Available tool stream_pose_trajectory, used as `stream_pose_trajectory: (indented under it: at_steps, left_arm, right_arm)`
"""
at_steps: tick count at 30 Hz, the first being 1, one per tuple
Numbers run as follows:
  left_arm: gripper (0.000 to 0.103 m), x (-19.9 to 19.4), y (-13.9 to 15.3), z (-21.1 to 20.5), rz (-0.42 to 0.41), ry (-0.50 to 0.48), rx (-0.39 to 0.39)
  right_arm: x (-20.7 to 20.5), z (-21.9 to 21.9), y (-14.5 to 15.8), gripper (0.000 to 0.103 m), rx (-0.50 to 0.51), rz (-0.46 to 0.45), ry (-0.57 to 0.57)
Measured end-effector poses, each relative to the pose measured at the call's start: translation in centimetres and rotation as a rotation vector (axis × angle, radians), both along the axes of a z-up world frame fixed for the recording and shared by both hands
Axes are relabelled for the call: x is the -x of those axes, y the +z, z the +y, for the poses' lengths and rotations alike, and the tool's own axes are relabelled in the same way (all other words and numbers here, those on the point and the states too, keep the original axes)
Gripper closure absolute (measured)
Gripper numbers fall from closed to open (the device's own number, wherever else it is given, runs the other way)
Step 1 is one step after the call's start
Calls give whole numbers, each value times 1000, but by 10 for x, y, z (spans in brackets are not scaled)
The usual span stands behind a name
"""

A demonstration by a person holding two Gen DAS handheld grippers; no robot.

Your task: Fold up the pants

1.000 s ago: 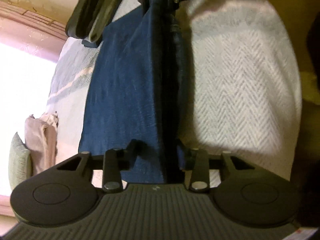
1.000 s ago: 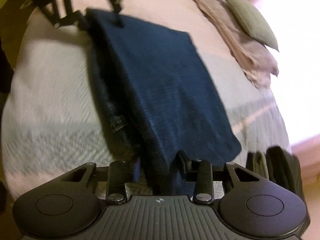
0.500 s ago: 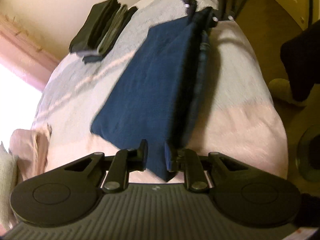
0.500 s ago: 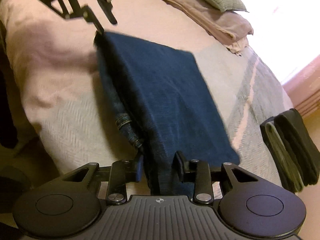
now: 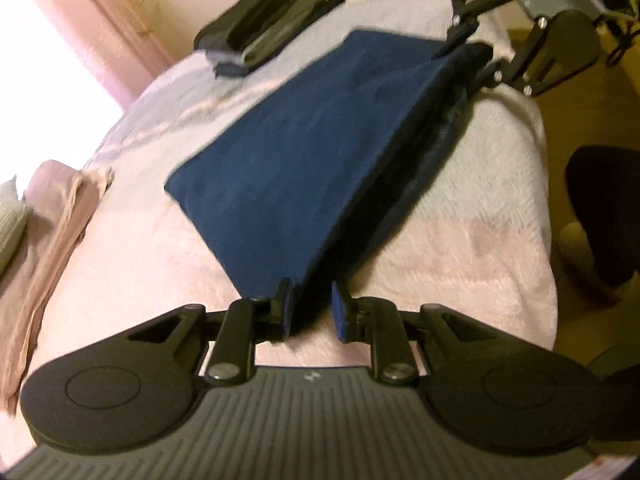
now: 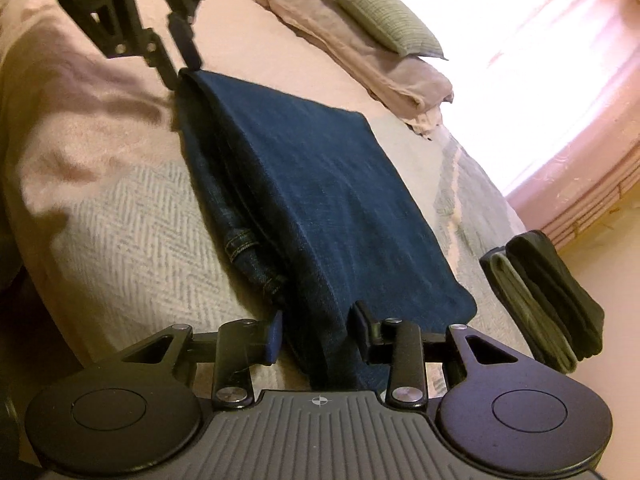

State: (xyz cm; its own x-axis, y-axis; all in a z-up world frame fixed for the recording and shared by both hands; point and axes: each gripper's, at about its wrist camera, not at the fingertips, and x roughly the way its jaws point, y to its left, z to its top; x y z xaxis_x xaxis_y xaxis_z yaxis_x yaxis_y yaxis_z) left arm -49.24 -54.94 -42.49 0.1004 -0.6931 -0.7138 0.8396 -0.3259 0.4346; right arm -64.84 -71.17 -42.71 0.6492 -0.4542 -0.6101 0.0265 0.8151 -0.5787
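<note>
Dark blue jeans [image 5: 304, 152], folded into a thick rectangle, lie on the pale bedspread [image 5: 472, 208]. They are stretched between my two grippers along one long edge. My left gripper [image 5: 311, 312] holds the near corner in its own view, with denim between the pads while the jaws are opening slightly. In the right wrist view my left gripper [image 6: 182, 60] sits at the far corner of the jeans [image 6: 320, 200]. My right gripper [image 6: 318, 328] is shut on the opposite corner, with fabric filling its jaws. Across the bed my right gripper [image 5: 464, 64] shows at the far corner.
A stack of folded dark clothes [image 5: 268, 28] [image 6: 548, 300] lies near the bed's edge by the window. A folded pink blanket [image 6: 360, 52] and a green pillow [image 6: 384, 12] sit at the bed's other end. A person's dark leg [image 5: 600, 216] stands beside the bed.
Both grippers have swung sideways across the bed with the jeans and rolled, so the bed looks turned. The left jaws have narrowed on the denim.
</note>
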Motion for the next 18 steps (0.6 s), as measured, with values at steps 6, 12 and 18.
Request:
stream_pose_trajectory:
  at_steps: [6, 12, 18]
  left_arm:
    - [85, 15, -4, 7, -24, 102, -11]
    - [85, 22, -2, 17, -28, 119, 4]
    - [83, 24, -1, 20, -21, 120, 13]
  right_arm:
    - [-5, 12, 5, 67, 14, 19, -87]
    - [12, 30, 28, 61, -55, -18, -127]
    - [18, 23, 50, 61, -187, -97, -161]
